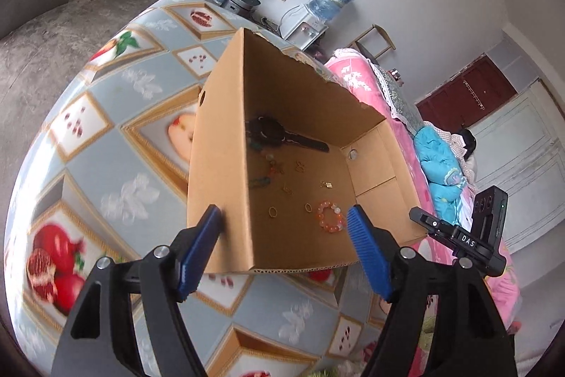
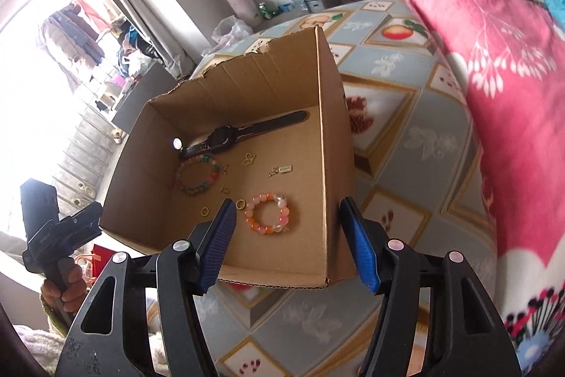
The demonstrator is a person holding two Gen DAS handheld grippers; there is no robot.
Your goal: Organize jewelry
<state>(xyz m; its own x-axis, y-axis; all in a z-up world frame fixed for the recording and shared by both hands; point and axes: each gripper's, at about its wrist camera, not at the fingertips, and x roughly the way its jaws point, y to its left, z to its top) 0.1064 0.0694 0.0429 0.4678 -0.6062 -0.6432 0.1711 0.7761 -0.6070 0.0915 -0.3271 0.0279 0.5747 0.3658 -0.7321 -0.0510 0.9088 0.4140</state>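
Cardboard box (image 1: 219,165) wall hides multicolour bracelet (image 1: 263,181); charms blurred.

Bright daylight, blown-out window (image 2: 31,94), fisheye-warped edges.

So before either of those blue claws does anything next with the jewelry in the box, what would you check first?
1. Left gripper open, holding nothing: ok.
2. Right gripper open, holding nothing: ok.
3. Cardboard box upright on the table: ok.
4. Pink bead bracelet lying flat, apart from the other pieces: ok.
5. Watch clear of the multicolored bracelet: not ok, they seem to overlap.
6. Small gold rings graspable: cannot tell.
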